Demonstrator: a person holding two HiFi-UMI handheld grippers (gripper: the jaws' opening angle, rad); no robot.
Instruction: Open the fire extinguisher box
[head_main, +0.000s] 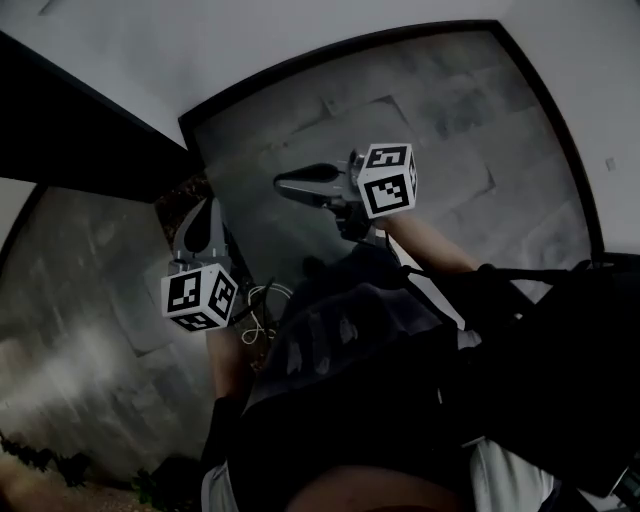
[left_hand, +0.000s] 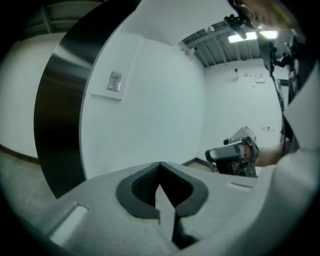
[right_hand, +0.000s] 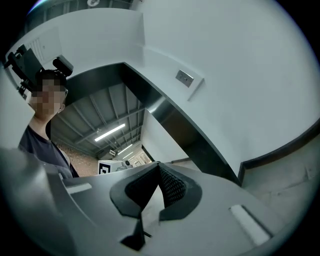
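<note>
**Left gripper** (left_hand: 160, 166) — jaws together, pads meeting at the tip, nothing held. In the head view we find it low at the left, nose tipped slightly down over the floor, with its marker cube (head_main: 200, 297) facing us.

**Right gripper** (right_hand: 159, 165) — jaws likewise closed tip to tip, and empty. The head view puts it higher and nearer the centre, held about level on a bare forearm (head_main: 430, 245). Its cube (head_main: 388, 180) faces us, well apart from the left one.

**Clothing** (head_main: 380, 400) — dark, and fills the lower part of the head view.

**Floor** (head_main: 470, 130) — grey slabs, best seen in the head view. A dark skirting (head_main: 300, 65) edges it under a white wall (head_main: 250, 40).

**Panel** (left_hand: 60, 110) — a dark, glossy strip beside the wall, seen in both gripper views. In the right gripper view it shows strip lights and a person (right_hand: 42, 85) wearing a head rig. We cannot tell whether these are reflections.

**Plate** (left_hand: 114, 81) — small and pale, on the wall just beside the panel. Both gripper views show it; the head view does not.

**Left gripper view only** — the right gripper seen side-on, with a far wall and ceiling lights (left_hand: 250, 36) beyond it.

**Markings** — black-and-white squares on the cubes. The plate's face is too small to read.

**Box** — in no view.
</note>
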